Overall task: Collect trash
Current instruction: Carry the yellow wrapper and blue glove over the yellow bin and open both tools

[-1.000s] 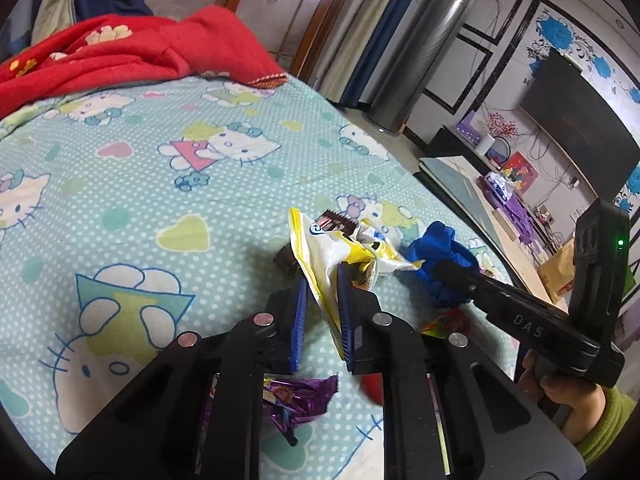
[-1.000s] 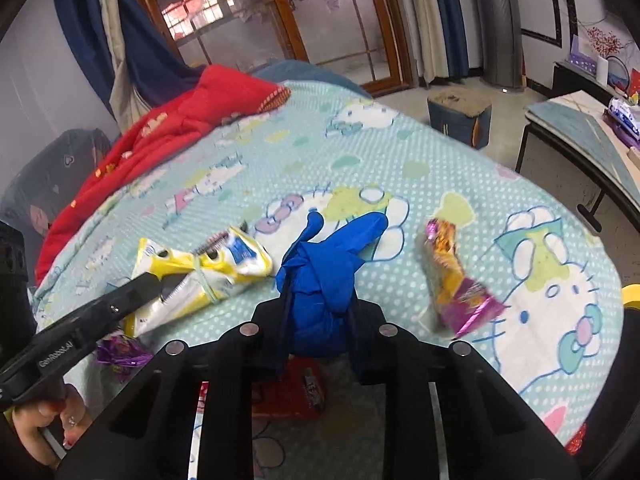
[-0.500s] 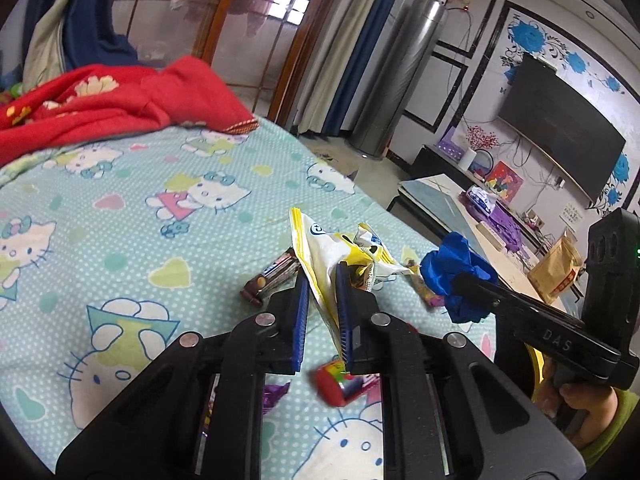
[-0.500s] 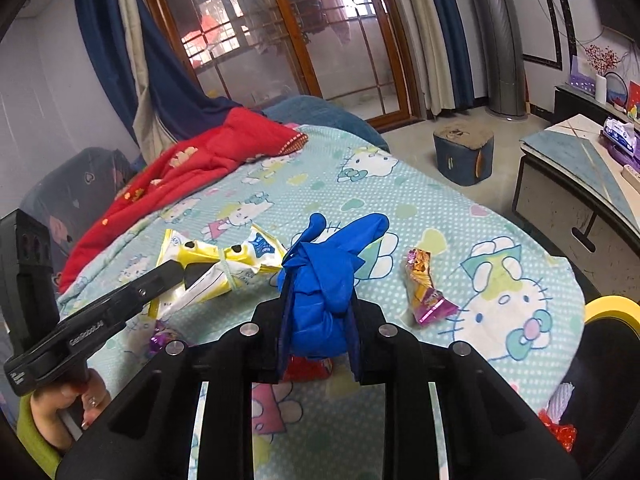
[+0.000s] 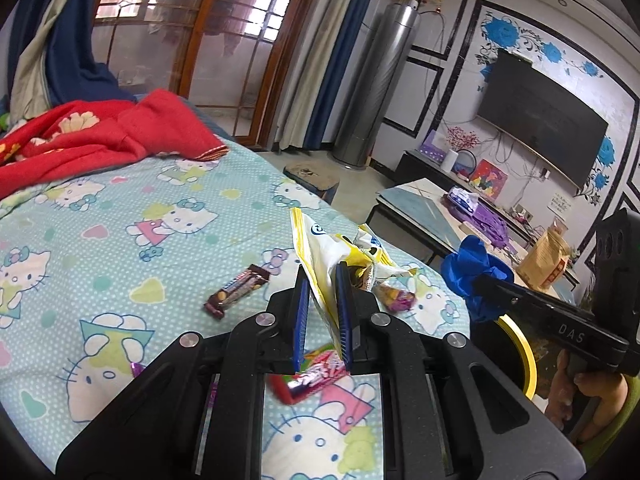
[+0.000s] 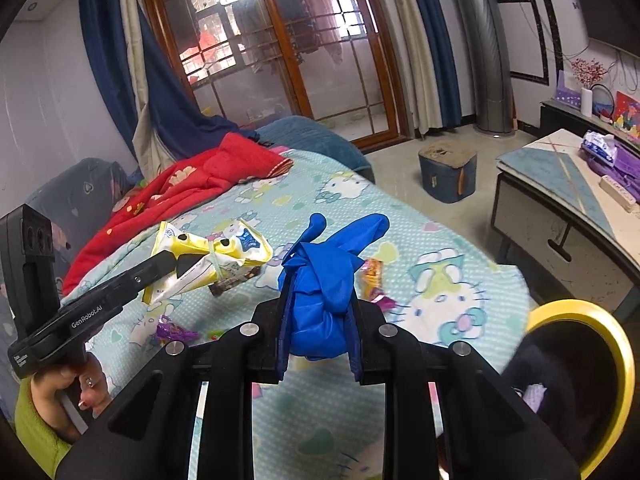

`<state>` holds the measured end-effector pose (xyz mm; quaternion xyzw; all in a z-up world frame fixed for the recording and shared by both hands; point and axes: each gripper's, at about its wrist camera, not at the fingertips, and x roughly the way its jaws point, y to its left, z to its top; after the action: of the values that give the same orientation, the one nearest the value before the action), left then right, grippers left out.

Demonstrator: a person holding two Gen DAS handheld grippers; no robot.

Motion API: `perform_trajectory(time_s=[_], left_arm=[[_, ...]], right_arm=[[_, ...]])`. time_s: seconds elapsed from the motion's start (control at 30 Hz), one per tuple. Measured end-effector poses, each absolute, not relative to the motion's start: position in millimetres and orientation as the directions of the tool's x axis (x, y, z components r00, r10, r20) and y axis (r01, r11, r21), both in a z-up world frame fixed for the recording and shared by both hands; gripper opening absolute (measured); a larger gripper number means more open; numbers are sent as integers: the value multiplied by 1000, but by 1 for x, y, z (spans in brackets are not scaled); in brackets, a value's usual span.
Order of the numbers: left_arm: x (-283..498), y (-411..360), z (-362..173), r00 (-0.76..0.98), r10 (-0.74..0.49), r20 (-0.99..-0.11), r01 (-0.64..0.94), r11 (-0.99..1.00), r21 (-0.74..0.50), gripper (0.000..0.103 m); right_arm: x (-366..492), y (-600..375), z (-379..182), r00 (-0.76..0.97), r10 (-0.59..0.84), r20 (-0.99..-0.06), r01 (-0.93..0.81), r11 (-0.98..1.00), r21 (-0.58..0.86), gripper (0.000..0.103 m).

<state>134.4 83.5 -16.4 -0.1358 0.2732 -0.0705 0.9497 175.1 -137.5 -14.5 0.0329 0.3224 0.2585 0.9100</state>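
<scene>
My left gripper is shut on a yellow and white snack bag and holds it above the bed; the bag also shows in the right wrist view. My right gripper is shut on a crumpled blue glove, also seen in the left wrist view. On the Hello Kitty sheet lie a brown candy bar, a red wrapper and a purple-orange wrapper. A yellow-rimmed black bin stands low at the right.
A red blanket is heaped at the bed's far end. A small purple wrapper lies by the left hand. A low table with clutter stands right of the bed, and a blue stool is on the floor.
Both grippers have risen well above the bed with their loads. The candy bar and red wrapper under the left gripper are now uncovered, and the yellow bin has come into view.
</scene>
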Motion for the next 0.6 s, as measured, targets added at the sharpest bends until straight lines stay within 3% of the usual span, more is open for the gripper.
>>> perform_trajectory(time_s=[0.6], left_arm=[[120,24,-3,832,-283,-477,187,953,-239,8]], right_arm=[[142,-215,-5,734,384,-560,-334,922,194,22]])
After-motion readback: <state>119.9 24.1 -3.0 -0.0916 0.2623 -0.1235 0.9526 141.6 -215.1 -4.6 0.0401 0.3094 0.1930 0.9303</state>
